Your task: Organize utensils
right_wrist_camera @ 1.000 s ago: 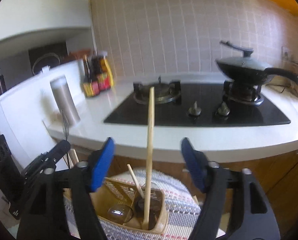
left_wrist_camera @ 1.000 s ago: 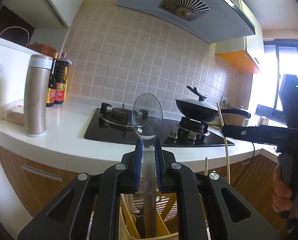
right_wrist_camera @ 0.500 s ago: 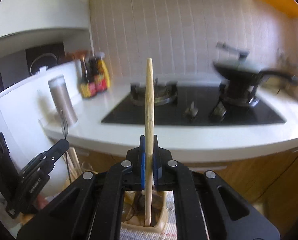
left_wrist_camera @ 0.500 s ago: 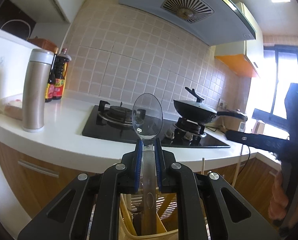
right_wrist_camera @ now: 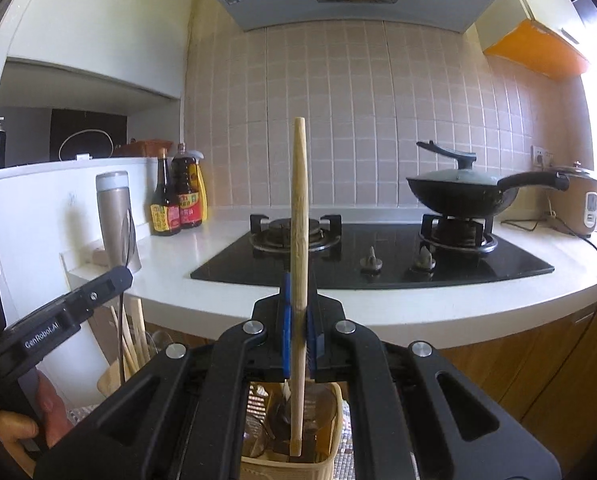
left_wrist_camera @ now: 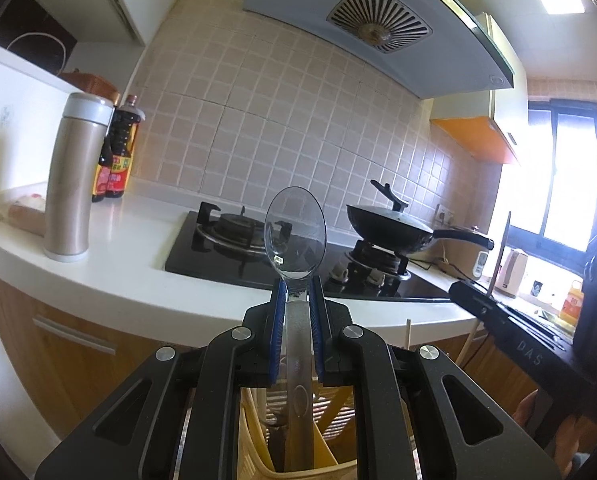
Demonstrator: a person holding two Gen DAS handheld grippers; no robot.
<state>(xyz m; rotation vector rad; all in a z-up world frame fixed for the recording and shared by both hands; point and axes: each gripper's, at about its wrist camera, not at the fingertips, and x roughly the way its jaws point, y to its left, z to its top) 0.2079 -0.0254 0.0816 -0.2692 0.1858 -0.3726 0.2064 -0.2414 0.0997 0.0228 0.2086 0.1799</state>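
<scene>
My left gripper (left_wrist_camera: 296, 292) is shut on a clear plastic spoon (left_wrist_camera: 295, 236), bowl up, with its handle reaching down into a yellow utensil holder (left_wrist_camera: 254, 440) below. My right gripper (right_wrist_camera: 298, 304) is shut on a wooden chopstick (right_wrist_camera: 299, 208), held upright with its lower end above a beige utensil holder (right_wrist_camera: 330, 432) that contains clear spoons. The left gripper shows at the left of the right wrist view (right_wrist_camera: 110, 280), beside more chopsticks (right_wrist_camera: 132, 340). The right gripper shows at the right of the left wrist view (left_wrist_camera: 464, 292).
A white counter (right_wrist_camera: 378, 304) carries a black gas hob (right_wrist_camera: 378, 256), a covered wok (right_wrist_camera: 462, 196), a steel thermos (left_wrist_camera: 76, 176), sauce bottles (right_wrist_camera: 176, 200) and a rice cooker (right_wrist_camera: 578, 204). A range hood (left_wrist_camera: 370, 28) hangs overhead. Wooden cabinet fronts lie below the counter.
My right gripper closed on the chopstick and has lifted it up out of the beige holder. My left gripper has risen slightly, still holding the spoon.
</scene>
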